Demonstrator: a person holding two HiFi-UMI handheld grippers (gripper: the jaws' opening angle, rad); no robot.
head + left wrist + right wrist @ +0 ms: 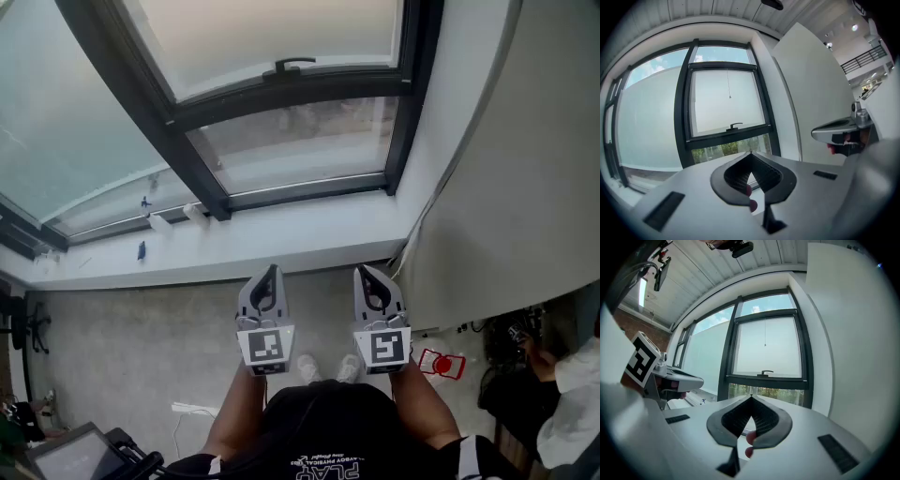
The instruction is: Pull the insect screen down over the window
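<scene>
Left gripper (271,270) and right gripper (362,271), jaws closed (nothing held), level, facing window (291,96)

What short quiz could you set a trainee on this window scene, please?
1. True or false: the left gripper grips the handle.
2. The right gripper has jaws that are: A) wide open; B) shut and empty; C) shut on a cloth.
3. What thin thing hangs in front of the upper pane?
Key: 1 false; 2 B; 3 the cord.
</scene>
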